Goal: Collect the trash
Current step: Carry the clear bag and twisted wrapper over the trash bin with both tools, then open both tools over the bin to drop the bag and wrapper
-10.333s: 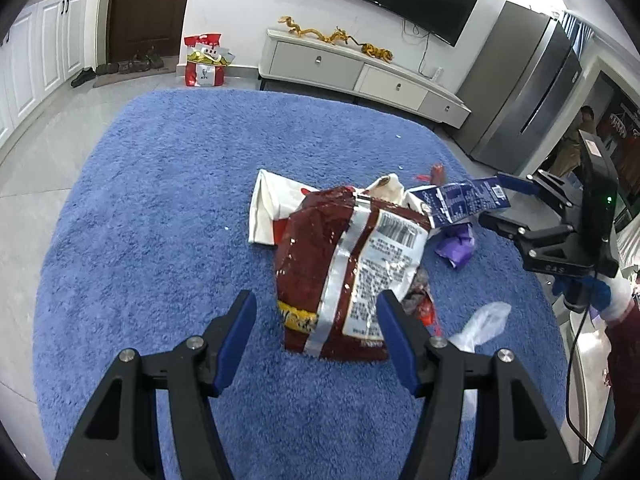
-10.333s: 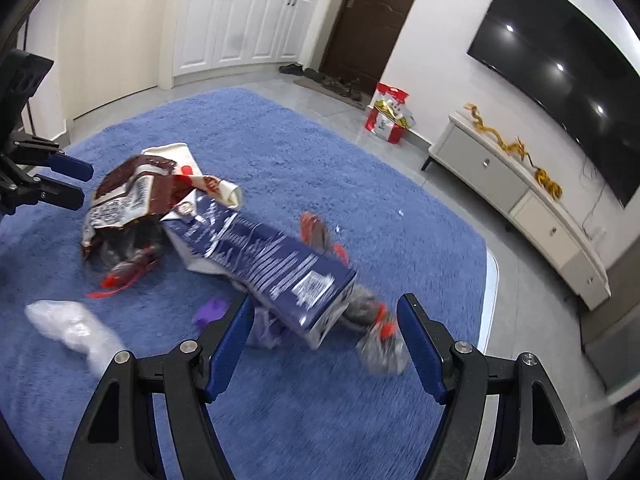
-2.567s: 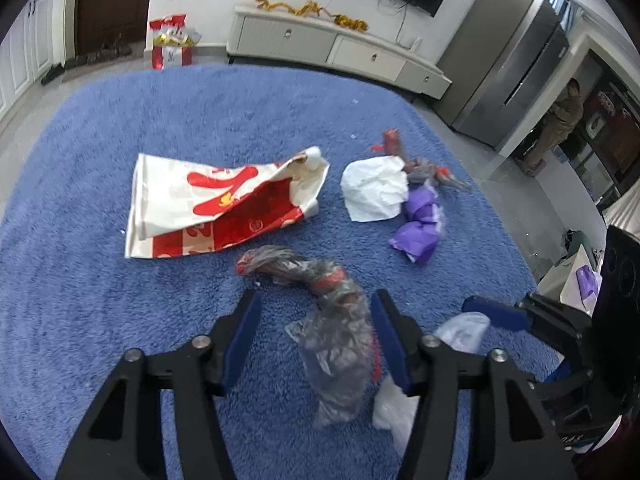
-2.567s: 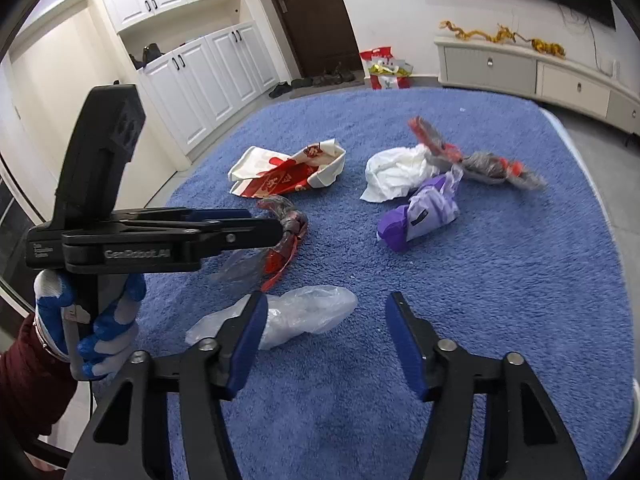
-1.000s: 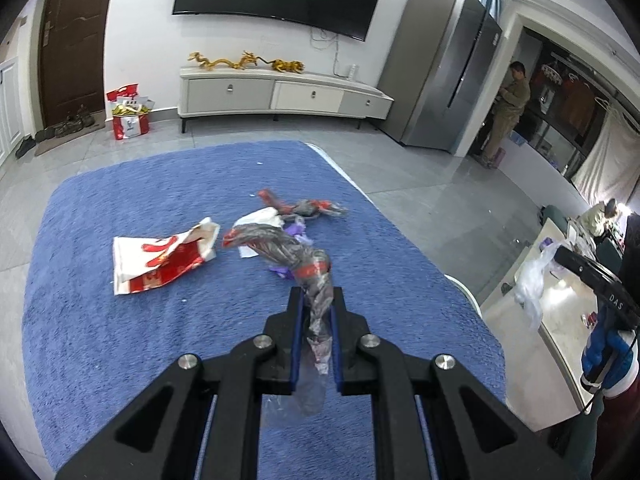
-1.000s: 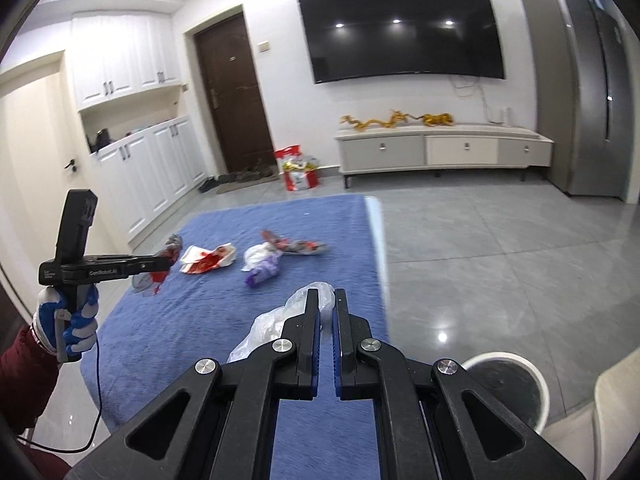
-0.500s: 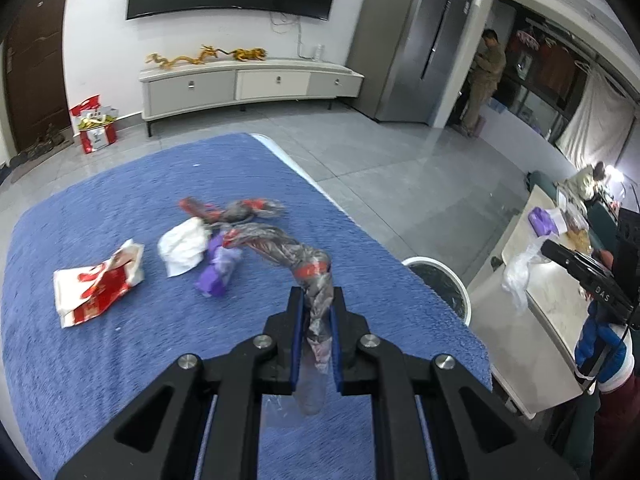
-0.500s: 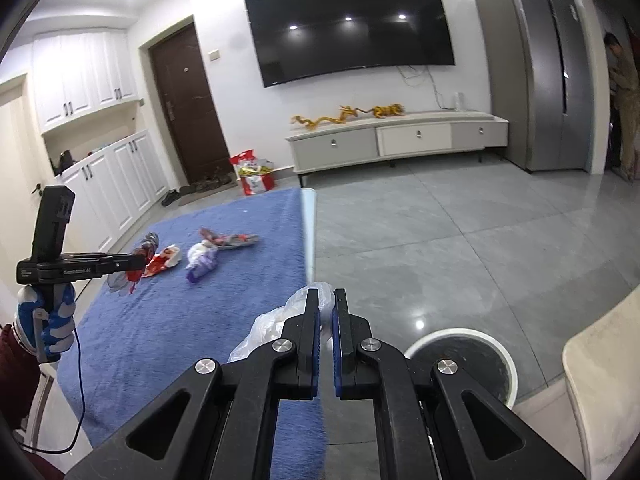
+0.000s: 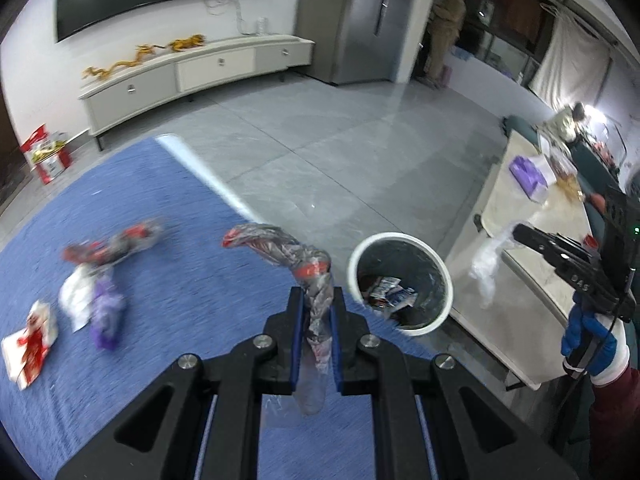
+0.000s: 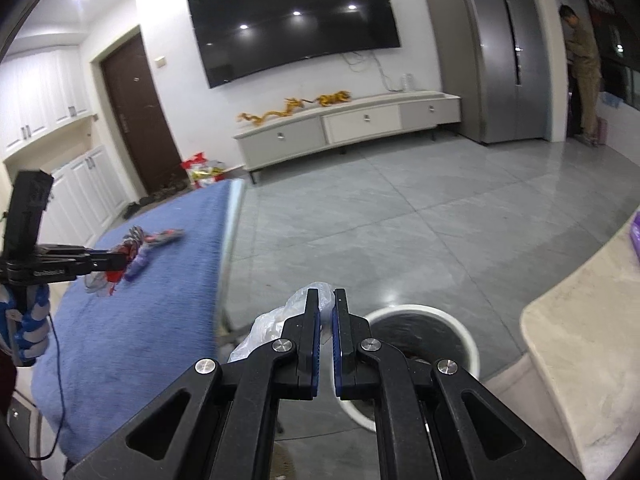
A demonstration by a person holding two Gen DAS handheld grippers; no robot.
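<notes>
Carry-to-bin step: left tool (image 9: pixel 316 334) clamped on a twisted wrapper (image 9: pixel 296 256), right tool (image 10: pixel 327 326) pinching a clear plastic bag (image 10: pixel 276 324); next, judged, position each over the white bin (image 9: pixel 400 280) and release

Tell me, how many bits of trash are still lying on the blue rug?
4, all blurred: a red-and-grey wrapper, white crumpled paper, a purple wrapper and a red-and-white bag at the left. Smaller scraps may be hidden.

My left tongs (image 9: pixel 316 304) pinch a twisted grey-red wrapper (image 9: pixel 296 256), arching up ahead. My right tongs (image 10: pixel 326 308) clamp a clear bag (image 10: pixel 276 324). The white bin (image 9: pixel 400 280), holding scraps, stands just ahead-right.
</notes>
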